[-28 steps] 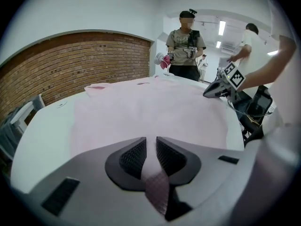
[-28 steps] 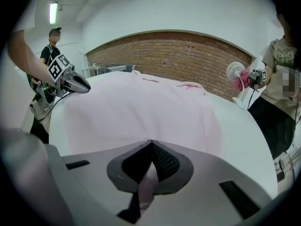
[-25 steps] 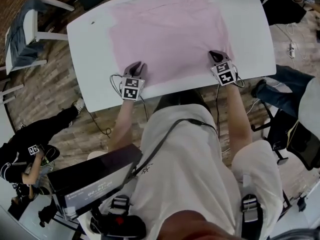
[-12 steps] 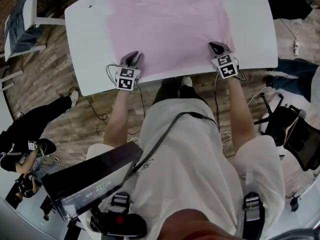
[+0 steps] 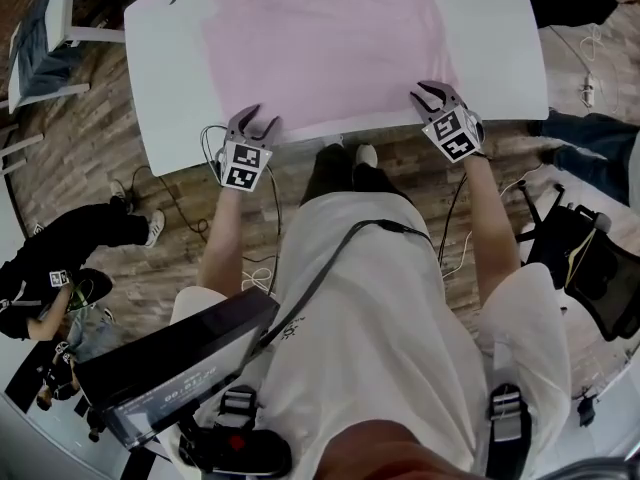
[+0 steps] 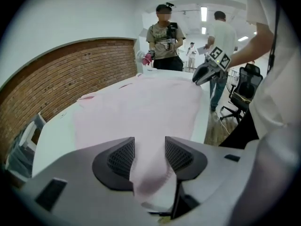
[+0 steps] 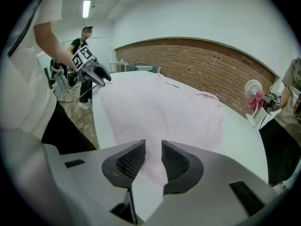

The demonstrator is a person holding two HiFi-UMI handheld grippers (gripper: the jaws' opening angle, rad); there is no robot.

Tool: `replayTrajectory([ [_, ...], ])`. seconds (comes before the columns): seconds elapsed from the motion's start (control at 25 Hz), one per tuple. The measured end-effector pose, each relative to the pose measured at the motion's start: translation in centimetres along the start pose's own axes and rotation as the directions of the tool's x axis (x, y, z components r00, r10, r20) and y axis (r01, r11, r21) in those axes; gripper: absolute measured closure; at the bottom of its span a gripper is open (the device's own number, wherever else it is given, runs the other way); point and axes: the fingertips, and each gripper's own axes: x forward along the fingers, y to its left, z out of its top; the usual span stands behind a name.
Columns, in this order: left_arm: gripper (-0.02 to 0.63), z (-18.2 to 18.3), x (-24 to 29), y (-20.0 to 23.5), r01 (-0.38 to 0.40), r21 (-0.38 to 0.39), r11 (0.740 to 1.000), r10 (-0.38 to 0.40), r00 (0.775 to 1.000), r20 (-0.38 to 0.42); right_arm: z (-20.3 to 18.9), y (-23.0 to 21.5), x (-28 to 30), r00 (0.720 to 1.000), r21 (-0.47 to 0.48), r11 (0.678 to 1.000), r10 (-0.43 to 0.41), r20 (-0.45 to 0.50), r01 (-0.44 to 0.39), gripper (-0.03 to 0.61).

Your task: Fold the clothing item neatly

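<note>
We take the white table (image 5: 165,88) first, since it gives the work a broad, flat bed. The pink garment (image 5: 320,43) is spread open on it in a single smooth layer. Its far end runs out past the top of the head view, and it covers most of the tabletop. Bare white is left down both sides. We judge it was laid out like this so that every edge can be seen and the first fold can start from cloth with no creases in it.

The hem (image 5: 350,116) lies along the near edge of the table, close to the person. That gives a straight line to fold from and keeps both near corners within easy reach.

The left gripper (image 5: 255,120) sits at the near left corner of the hem, and the right gripper (image 5: 430,91) sits at the near right corner. They are well apart, one at each corner, so the cloth between them could be kept taut and square.

Both sets of jaws have just been opening. The left ones stand wide and the right ones less so. In each gripper view a strip of pink cloth runs through the gap, but the pads do not press on it, so we read both corners as let go and neither tool as holding anything
</note>
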Motion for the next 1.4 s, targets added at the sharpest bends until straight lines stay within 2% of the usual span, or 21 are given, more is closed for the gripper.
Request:
replayTrajectory([
  [0.12,0.423,-1.2,-0.4,-1.5,0.004,0.077,0.997,0.0,0.999,-0.042,-1.3,1.3,-0.6,0.998,-0.135,0.991,0.015,-0.061,-0.023,0.455],
  [0.24,0.423,-2.2,-0.7,-1.8,0.002,0.114,0.993,0.007,0.997,-0.077,-1.9,2.2,-0.5,0.993,-0.232,0.972,0.009,-0.12,-0.037,0.404],
  [0.44,0.417,-3.9,-0.9,-2.7,-0.049,0.186,0.981,0.071,0.991,-0.116,-2.8,2.4,-0.2,0.989,-0.321,0.947,-0.035,-0.141,-0.013,0.381],
  [0.56,0.417,-4.1,-0.9,-2.4,-0.089,0.265,0.96,0.127,0.983,-0.131,-2.7,2.2,0.2,0.987,-0.357,0.934,-0.064,-0.145,0.008,0.382],
  [0.68,0.417,-4.2,-0.9,-2.2,-0.082,0.33,0.94,0.137,0.98,-0.147,-2.2,2.5,0.6,0.986,-0.378,0.926,-0.074,-0.149,0.012,0.382],
  [0.88,0.417,-3.7,-1.2,-2.2,-0.077,0.377,0.923,0.147,0.976,-0.159,-2.4,2.5,0.7,0.985,-0.381,0.924,-0.068,-0.156,0.003,0.382],
  [1.0,0.417,-3.6,-0.6,-2.4,-0.033,0.41,0.912,0.12,0.975,-0.189,-2.8,2.5,0.9,0.985,-0.367,0.93,-0.033,-0.17,-0.032,0.382],
  [1.2,0.419,-3.5,0.2,-2.0,0.04,0.409,0.912,0.066,0.968,-0.241,-2.4,2.0,1.2,0.981,-0.359,0.929,0.021,-0.195,-0.091,0.382],
  [1.36,0.483,-3.5,0.7,-1.8,0.079,0.42,0.904,0.039,0.963,-0.266,-2.3,1.7,1.4,0.972,-0.361,0.92,0.071,-0.223,-0.15,0.384],
  [1.4,0.5,-3.4,0.7,-1.7,0.086,0.42,0.904,0.034,0.962,-0.27,-2.2,1.6,1.4,0.971,-0.359,0.92,0.078,-0.225,-0.156,0.403],
])
